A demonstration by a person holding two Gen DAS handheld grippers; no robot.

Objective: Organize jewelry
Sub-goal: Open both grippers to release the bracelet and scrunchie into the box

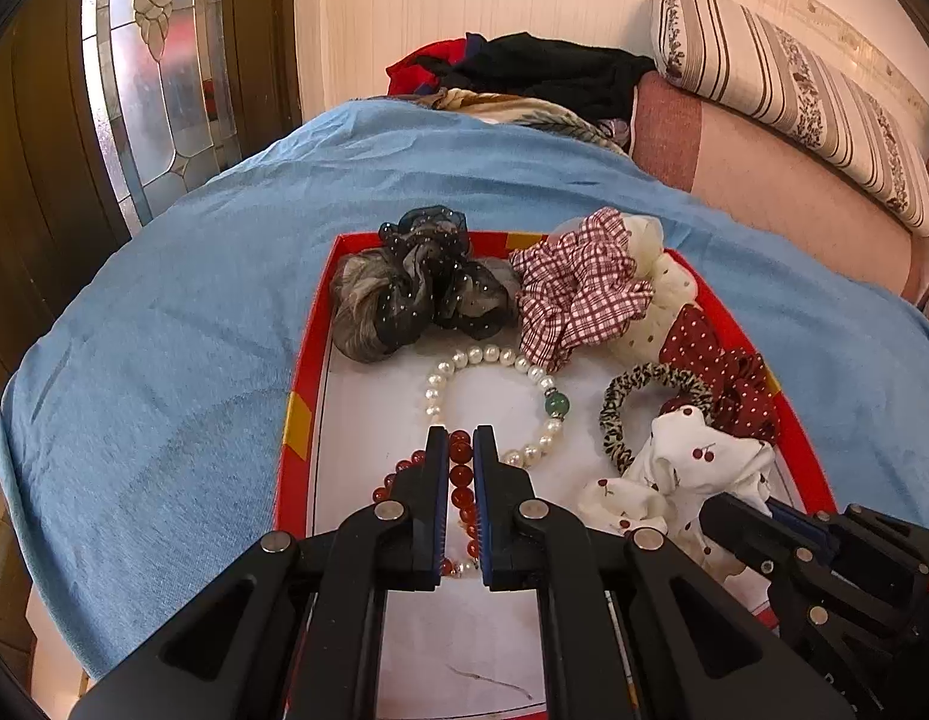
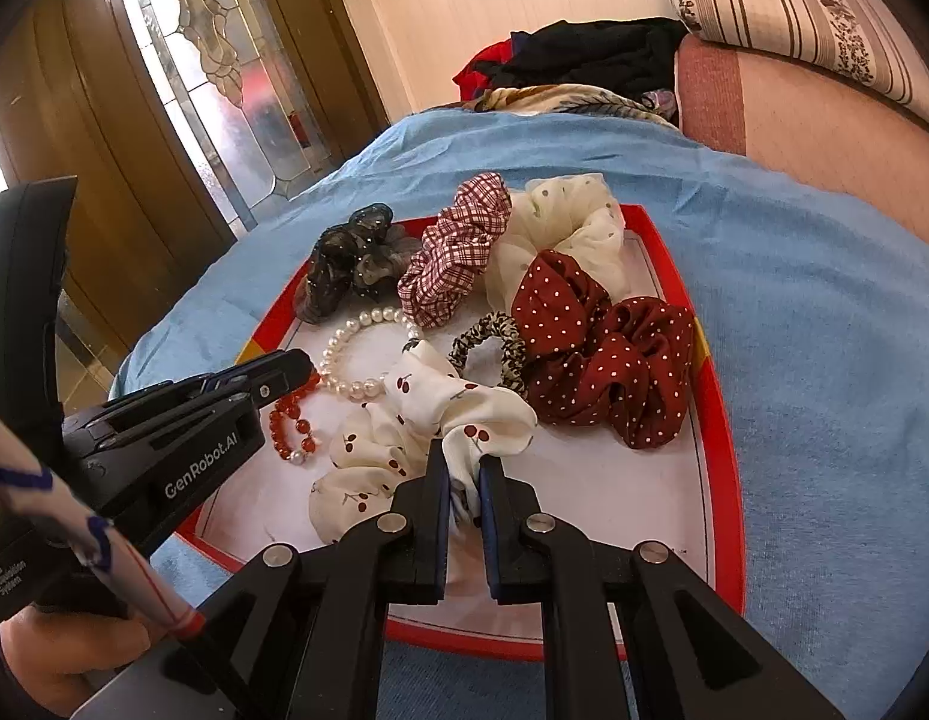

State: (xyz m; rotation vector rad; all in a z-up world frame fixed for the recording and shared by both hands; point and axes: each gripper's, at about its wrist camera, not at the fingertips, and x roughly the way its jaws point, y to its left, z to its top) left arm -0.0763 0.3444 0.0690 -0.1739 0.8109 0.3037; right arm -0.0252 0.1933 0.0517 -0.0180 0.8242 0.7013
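Observation:
A red-rimmed white tray (image 1: 296,420) (image 2: 719,420) on a blue cloth holds jewelry and scrunchies. My left gripper (image 1: 461,438) (image 2: 296,369) is shut on the red bead bracelet (image 1: 461,474) (image 2: 287,420), which runs between its fingers. My right gripper (image 2: 464,465) (image 1: 728,510) is shut on the white cherry-print scrunchie (image 2: 428,414) (image 1: 692,468). A pearl bracelet (image 1: 494,396) (image 2: 359,354) with a green bead lies just beyond the left gripper. A leopard hair tie (image 1: 638,402) (image 2: 494,348) lies beside it.
At the tray's far side lie a grey-black scrunchie (image 1: 416,282) (image 2: 350,264), a red plaid one (image 1: 578,288) (image 2: 458,252), a cream one (image 2: 566,222) and a dark red dotted one (image 2: 608,360) (image 1: 722,372). Blue cloth (image 1: 164,360), clothes (image 1: 542,72) and a striped bolster (image 1: 794,96) lie beyond.

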